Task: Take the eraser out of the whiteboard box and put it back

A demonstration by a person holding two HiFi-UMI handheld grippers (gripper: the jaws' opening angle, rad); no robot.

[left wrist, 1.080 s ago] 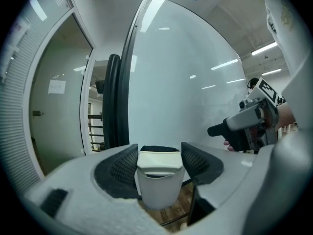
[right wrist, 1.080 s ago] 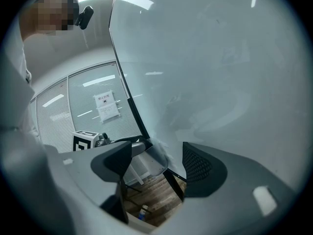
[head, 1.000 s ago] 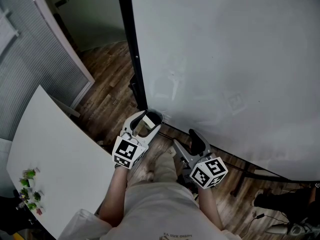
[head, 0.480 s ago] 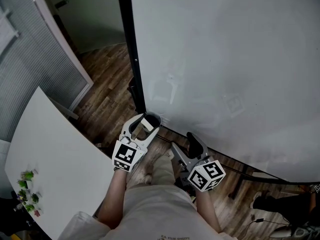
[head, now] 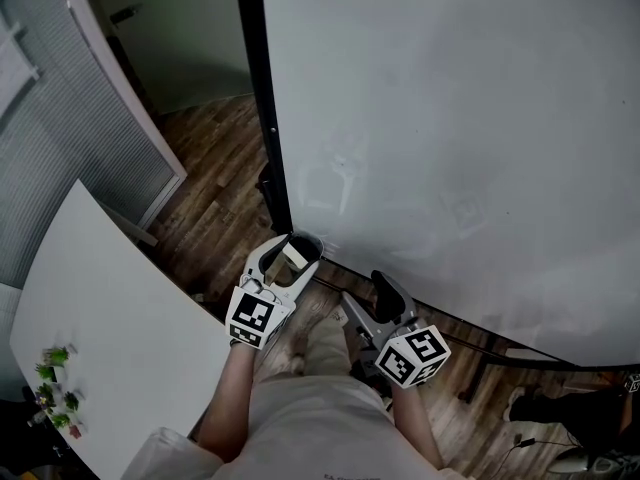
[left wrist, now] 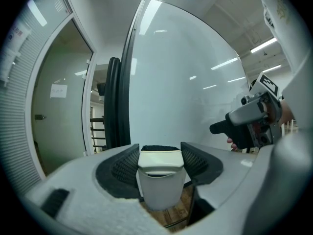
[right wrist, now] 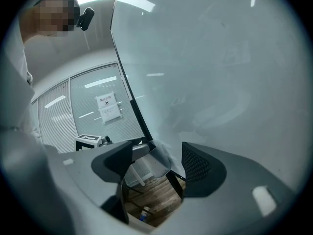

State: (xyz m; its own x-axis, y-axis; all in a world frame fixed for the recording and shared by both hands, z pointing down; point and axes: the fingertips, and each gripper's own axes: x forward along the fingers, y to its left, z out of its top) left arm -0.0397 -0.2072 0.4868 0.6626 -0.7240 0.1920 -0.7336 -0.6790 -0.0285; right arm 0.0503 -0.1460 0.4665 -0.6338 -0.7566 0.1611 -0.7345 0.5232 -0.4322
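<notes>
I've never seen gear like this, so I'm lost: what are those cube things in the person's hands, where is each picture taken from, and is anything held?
A person stands at a whiteboard with a hand-held gripper in each hand; the marker cubes belong to them. The head view looks down from a camera on the person's head; the two gripper views ride on the grippers and look along their jaws. The left gripper is closed on a white eraser. The right gripper has its jaws apart, empty. At the left stands a white table with small green items near its edge.
</notes>
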